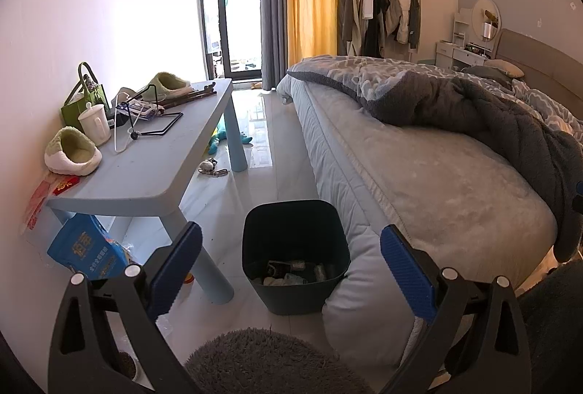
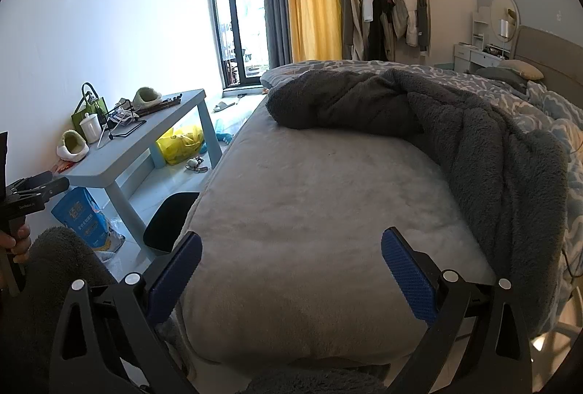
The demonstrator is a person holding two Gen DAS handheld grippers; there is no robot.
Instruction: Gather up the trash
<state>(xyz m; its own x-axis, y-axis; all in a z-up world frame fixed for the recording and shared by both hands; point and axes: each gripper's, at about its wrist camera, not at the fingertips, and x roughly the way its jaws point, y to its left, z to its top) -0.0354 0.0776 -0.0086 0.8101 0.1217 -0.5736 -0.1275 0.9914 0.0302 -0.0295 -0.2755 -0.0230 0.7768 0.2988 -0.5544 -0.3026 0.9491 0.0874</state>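
Note:
A dark bin stands on the tiled floor against the corner of the bed, with several pieces of trash lying in its bottom. My left gripper hangs above and in front of it, open and empty, its blue pads wide apart. In the right wrist view only the bin's rim shows beside the mattress. My right gripper hovers open and empty over the grey bed sheet. At that view's left edge the left gripper's handle is held by a hand.
A light blue table along the left wall carries slippers, a white mug, a green bag and a wire stand. Beneath it lie a blue packet, a yellow bag and small toys. A grey blanket is rumpled on the bed. A shaggy grey rug lies close below.

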